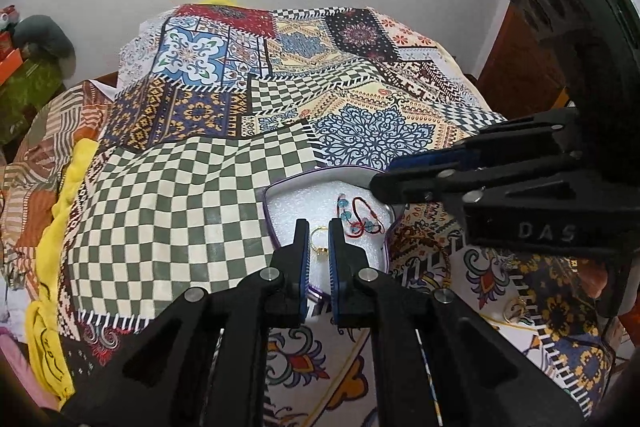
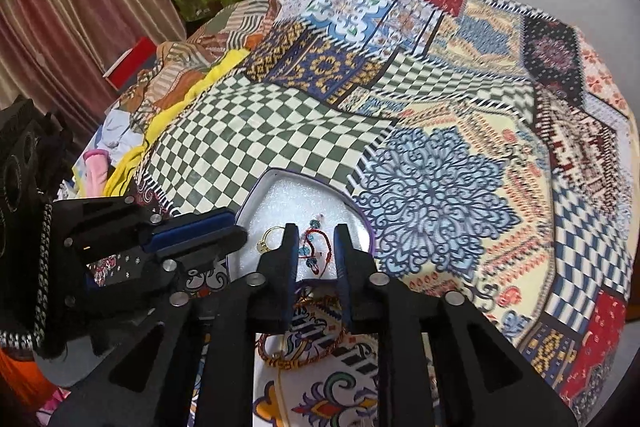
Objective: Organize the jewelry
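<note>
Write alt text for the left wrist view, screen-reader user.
Left gripper hovers over a white foam-lined tray on a patchwork bedspread, its fingers framing a gold ring. A red-cord bracelet with blue beads lies beside it; the right gripper reaches in from the right.

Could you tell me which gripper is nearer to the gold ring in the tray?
Left. The left gripper straddles the gold ring; the right gripper sits beside it, over the beaded bracelet.

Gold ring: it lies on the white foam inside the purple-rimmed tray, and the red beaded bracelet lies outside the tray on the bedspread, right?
Not quite. The red beaded bracelet lies inside the tray too, beside the gold ring on the foam; the right wrist view shows it.
</note>
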Action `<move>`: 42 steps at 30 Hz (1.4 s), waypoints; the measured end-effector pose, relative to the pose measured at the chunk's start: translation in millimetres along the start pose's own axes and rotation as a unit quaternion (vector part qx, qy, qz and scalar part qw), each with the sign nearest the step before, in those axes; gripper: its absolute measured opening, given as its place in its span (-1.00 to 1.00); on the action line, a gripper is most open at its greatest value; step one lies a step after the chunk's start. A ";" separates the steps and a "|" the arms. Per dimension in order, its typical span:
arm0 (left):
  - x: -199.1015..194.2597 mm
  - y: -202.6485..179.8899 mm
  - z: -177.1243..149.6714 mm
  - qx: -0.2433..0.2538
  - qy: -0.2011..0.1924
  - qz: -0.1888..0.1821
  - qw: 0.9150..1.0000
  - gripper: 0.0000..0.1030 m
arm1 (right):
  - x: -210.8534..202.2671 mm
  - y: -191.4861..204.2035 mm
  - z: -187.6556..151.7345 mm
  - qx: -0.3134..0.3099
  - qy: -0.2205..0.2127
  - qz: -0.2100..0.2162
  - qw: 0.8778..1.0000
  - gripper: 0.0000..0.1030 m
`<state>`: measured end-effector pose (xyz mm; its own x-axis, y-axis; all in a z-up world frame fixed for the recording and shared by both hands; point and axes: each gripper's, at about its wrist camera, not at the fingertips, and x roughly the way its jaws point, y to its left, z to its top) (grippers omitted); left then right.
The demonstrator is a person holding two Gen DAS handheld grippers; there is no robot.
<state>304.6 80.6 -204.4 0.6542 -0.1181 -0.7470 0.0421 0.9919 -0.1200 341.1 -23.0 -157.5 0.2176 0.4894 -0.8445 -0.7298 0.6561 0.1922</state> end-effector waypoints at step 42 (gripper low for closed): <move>-38.8 -97.7 -83.0 0.030 0.058 -0.055 0.996 -0.45 | -72.1 17.4 -145.0 0.023 -0.049 -0.087 0.995 -0.42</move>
<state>212.5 -15.6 -218.0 0.5518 -0.2274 -0.8024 0.1565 0.9732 -0.1682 218.8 -130.2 -165.7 0.4008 0.4184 -0.8151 -0.6460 0.7599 0.0724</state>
